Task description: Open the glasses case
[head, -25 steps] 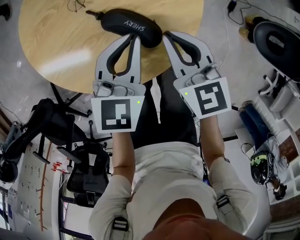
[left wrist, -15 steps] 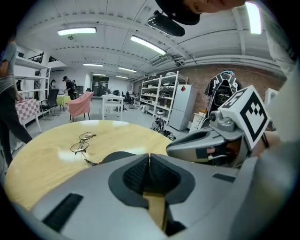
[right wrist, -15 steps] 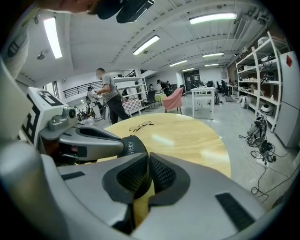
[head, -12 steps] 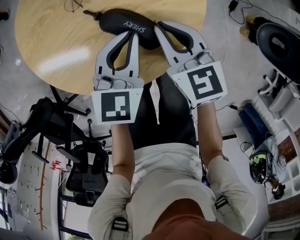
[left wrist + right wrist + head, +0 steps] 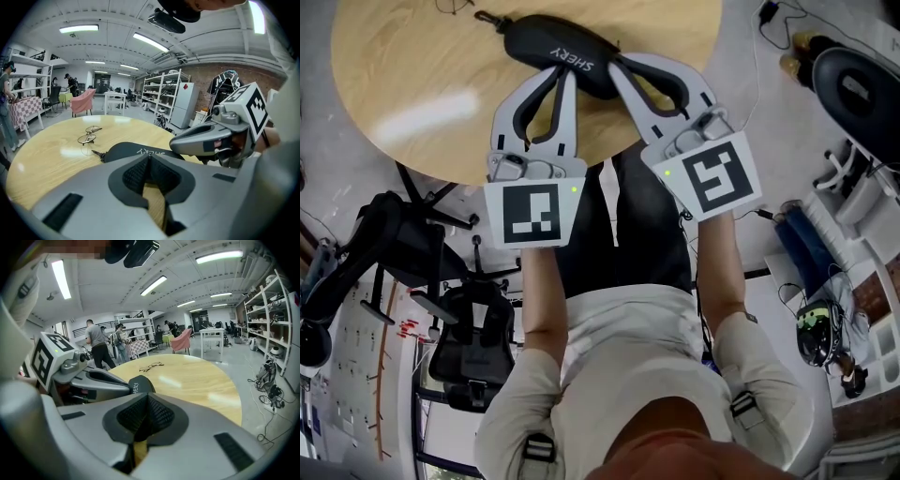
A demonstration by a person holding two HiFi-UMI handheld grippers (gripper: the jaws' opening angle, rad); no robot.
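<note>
A black glasses case [image 5: 558, 49] lies closed on the round wooden table [image 5: 422, 94], close to the edge nearest the person. The left gripper [image 5: 568, 77] and the right gripper [image 5: 615, 67] sit side by side, and both tips reach the near side of the case. Each gripper's jaws are clenched together with nothing between them. A pair of glasses [image 5: 89, 134] lies farther back on the table.

A lab hall: shelving racks [image 5: 160, 91], brick wall [image 5: 206, 83].
</note>
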